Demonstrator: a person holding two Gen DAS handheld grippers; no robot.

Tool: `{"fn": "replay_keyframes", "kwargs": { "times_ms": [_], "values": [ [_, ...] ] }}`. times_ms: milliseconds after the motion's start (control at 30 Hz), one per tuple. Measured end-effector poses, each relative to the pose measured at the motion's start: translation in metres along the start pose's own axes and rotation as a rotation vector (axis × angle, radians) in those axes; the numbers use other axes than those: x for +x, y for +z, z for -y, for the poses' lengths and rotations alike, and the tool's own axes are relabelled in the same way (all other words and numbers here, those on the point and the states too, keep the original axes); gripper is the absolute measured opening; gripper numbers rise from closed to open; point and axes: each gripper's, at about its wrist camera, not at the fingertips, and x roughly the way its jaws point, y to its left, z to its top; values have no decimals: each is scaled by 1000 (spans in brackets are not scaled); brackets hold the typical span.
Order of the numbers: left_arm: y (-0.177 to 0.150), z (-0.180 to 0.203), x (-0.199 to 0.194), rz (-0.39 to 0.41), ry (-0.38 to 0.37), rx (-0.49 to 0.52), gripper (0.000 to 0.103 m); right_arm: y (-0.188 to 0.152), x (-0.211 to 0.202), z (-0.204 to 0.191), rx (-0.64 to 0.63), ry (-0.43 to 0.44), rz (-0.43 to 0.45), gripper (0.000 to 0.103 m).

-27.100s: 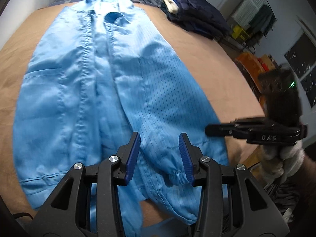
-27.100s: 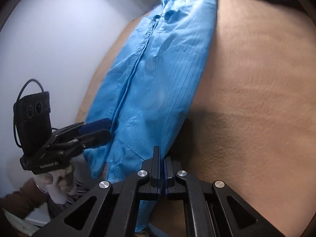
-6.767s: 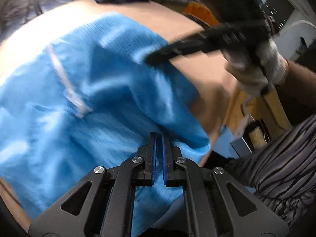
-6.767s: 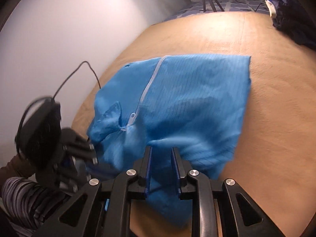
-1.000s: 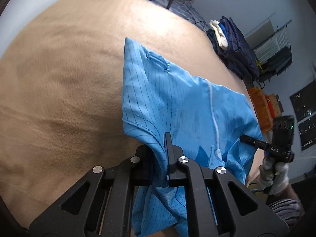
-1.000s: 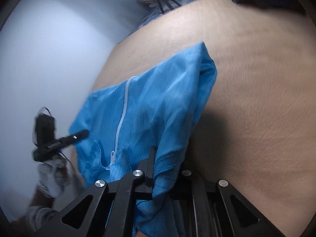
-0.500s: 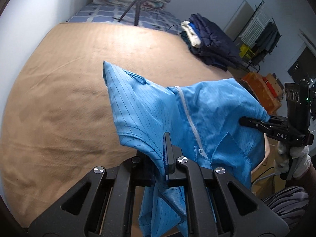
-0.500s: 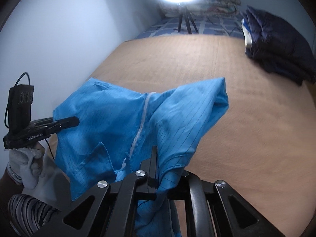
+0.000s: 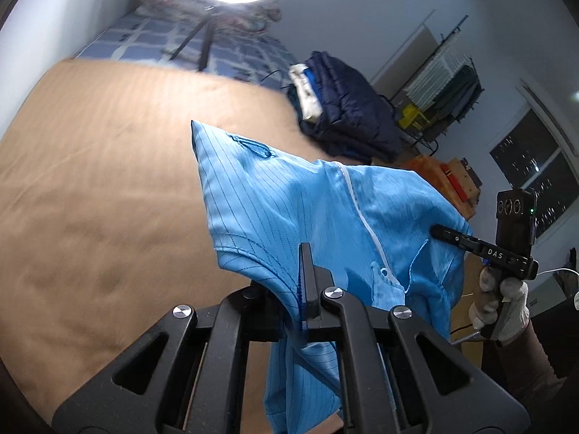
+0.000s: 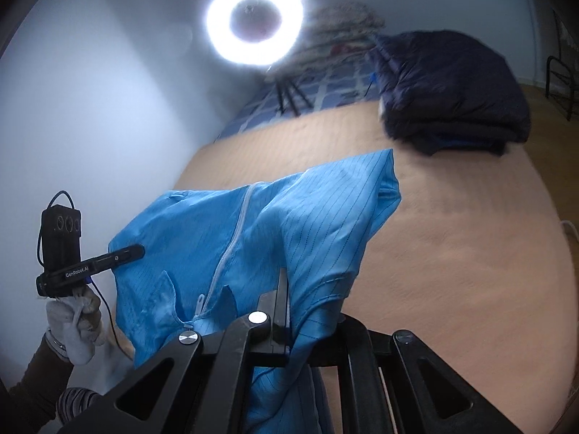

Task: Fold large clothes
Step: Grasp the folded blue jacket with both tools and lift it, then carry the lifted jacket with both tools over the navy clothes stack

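Lifted higher than a moment ago, with far more of the room and the ring light showing. Nearest, left tool clamped on a fold of the blue garment, one finger buried under the cloth. Right tool likewise pinched shut on the opposite edge, its right finger hidden beneath the fabric. Stretched between both, off the tan bed cover, hanging in loose folds with a pale zip down the middle; lower hem cut off by the frame. Gloved hands only partly seen. Farther back, a dark pile of folded clothes, blurred. Beyond, a checked blanket and tripod legs, hard to make out.
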Motion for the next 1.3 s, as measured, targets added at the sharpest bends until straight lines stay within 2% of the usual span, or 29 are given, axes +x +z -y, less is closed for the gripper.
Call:
{"fn": "replay_keyframes", "kwargs": {
  "times_ms": [333, 733, 900, 1100, 1300],
  "values": [
    [91, 55, 61, 14, -48, 135, 3, 70, -21, 48, -45, -97, 75, 2],
    [224, 106, 147, 112, -107, 240, 3, 178, -19, 127, -45, -176, 182, 2],
    [270, 115, 188, 145, -125, 255, 3, 226, -17, 160, -69, -225, 227, 2],
    [321, 120, 249, 159, -109, 242, 3, 277, -12, 194, -94, -278, 284, 2],
    [351, 140, 292, 190, -73, 243, 3, 319, -3, 232, -71, -306, 341, 2]
  ]
}}
